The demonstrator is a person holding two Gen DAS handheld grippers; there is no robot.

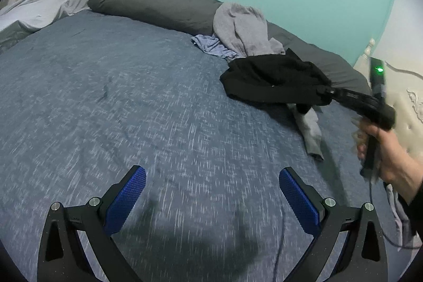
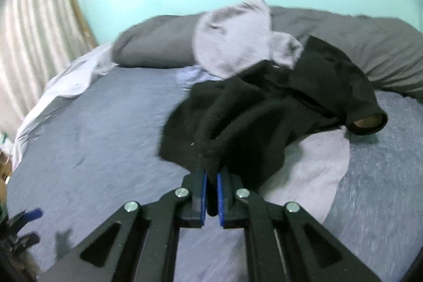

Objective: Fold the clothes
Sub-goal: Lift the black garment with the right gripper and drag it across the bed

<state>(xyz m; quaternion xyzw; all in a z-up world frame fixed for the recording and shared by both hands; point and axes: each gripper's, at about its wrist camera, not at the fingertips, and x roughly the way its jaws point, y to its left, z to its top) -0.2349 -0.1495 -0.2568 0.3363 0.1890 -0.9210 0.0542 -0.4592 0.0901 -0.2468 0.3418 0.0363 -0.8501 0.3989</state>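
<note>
Garment: black garment bunched far right on bed, atop grey clothes, long axis running right-to-left from right tool. Right tool pressed together, pinching near edge of black fabric, pitched downward. Left tool spread, empty, well apart at near left, also pitched downward. Judgement: left tool must cross rightward for second hold.
</note>
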